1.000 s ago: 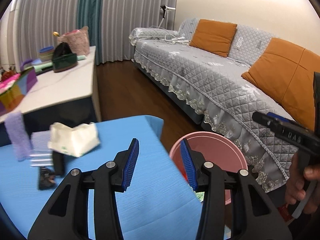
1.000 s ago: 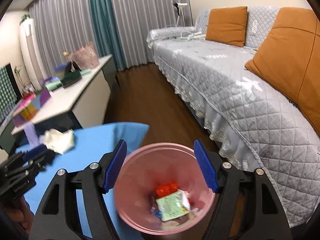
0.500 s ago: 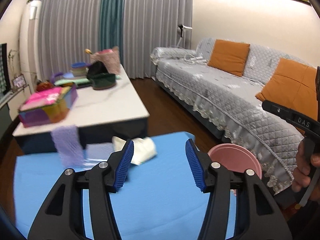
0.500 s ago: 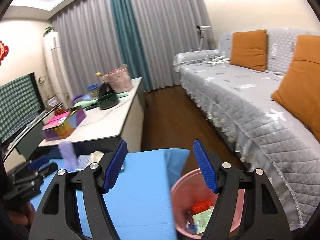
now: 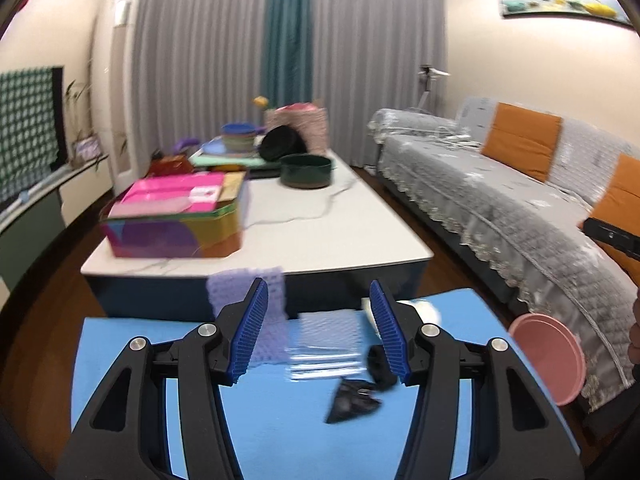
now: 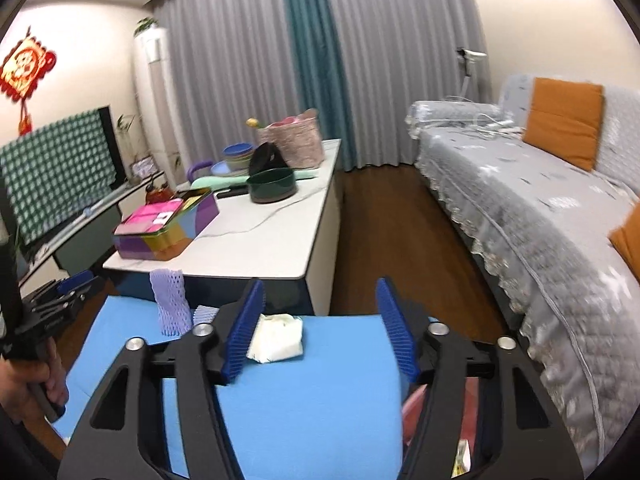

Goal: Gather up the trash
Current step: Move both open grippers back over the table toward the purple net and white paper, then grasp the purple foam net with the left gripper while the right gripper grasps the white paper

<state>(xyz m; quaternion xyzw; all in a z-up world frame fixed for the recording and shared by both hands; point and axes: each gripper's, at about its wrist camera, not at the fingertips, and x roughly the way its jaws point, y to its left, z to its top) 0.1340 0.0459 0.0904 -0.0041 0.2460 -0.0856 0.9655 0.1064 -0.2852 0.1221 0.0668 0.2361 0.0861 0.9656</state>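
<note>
On a blue cloth-covered table (image 5: 280, 432) lie a purple foam net sleeve (image 5: 276, 312), a clear plastic wrapper (image 5: 326, 344), a dark crumpled wrapper (image 5: 352, 398) and a crumpled white tissue (image 6: 276, 338). My left gripper (image 5: 318, 330) is open and empty above the wrappers. My right gripper (image 6: 320, 324) is open and empty above the table, near the tissue. The purple sleeve (image 6: 169, 302) stands upright in the right wrist view. A pink trash bin (image 5: 550, 358) sits on the floor to the table's right; its rim shows behind my right finger (image 6: 412, 404).
A white coffee table (image 5: 320, 232) beyond holds a colourful tin box (image 5: 176, 220), a dark green bowl (image 5: 306, 170), stacked bowls and a woven basket (image 5: 298, 124). A grey sofa (image 5: 512, 200) with orange cushions runs along the right. A TV (image 6: 56, 168) stands left.
Both grippers have lifted and swung left, away from the pink bin toward the blue table. The bin has slid from under the right gripper to the edge of view. Both stay open.
</note>
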